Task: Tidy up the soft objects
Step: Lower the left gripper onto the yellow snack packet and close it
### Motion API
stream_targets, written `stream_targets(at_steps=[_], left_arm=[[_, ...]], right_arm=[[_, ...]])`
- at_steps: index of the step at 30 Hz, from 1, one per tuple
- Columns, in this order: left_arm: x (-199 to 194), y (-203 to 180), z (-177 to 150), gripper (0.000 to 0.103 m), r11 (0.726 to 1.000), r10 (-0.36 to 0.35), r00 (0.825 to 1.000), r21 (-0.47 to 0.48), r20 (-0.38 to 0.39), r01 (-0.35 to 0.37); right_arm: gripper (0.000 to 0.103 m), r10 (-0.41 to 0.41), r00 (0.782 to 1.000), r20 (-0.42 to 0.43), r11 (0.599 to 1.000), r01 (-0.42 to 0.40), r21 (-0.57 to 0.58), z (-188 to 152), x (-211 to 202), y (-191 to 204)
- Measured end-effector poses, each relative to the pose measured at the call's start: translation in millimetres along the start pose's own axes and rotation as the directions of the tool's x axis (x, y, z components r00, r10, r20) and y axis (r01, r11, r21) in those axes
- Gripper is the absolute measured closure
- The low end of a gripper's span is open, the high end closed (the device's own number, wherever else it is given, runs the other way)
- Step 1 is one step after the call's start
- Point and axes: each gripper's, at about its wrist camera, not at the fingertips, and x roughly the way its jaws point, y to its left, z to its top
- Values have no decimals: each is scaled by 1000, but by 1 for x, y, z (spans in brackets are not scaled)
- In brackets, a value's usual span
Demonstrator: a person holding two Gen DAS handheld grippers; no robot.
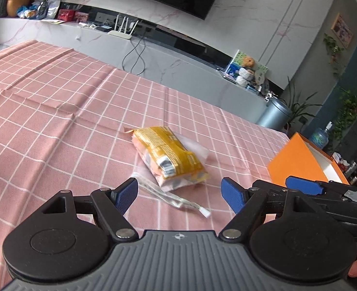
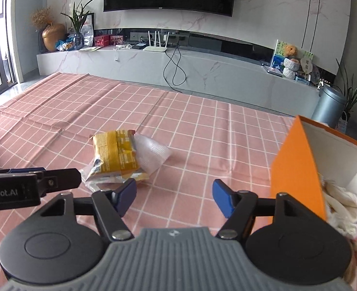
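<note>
Pink checked cloth (image 1: 57,111) carries a yellow packet (image 1: 168,155) left of the orange box (image 2: 297,167) already holding soft toys (image 2: 343,208), evidently the collecting point, with both the left gripper (image 1: 180,194) and right gripper (image 2: 173,196) spread and empty, short of the packet.

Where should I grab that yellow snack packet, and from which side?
Take the yellow snack packet across its narrow width near the middle, coming down from the near side. It lies flat and lengthwise away from the left tongs, so its long edges face the pads. Avoid the clear plastic bag tucked beside it.
</note>
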Motion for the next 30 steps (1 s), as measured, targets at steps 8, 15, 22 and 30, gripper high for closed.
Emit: stream_targets(at_steps=[8,15,22,30], left_arm=[[36,4,29,11,998,7,1000,-66,-13,-8],[75,3,36,11,992,83,992,-92,-91,-92],[94,4,35,11,986,114,982,-104,-150,-131],[102,-16,29,19,974,216,962,98,-164,-202]], right_arm=[[49,-34,999,-9,999,34,27,16,55,15],[56,-77,996,-40,996,78,45,19,98,20],[67,26,998,-52,1000,-27,-16,11,104,38],[74,89,992,-92,995,-93,-41,-4,91,49]])
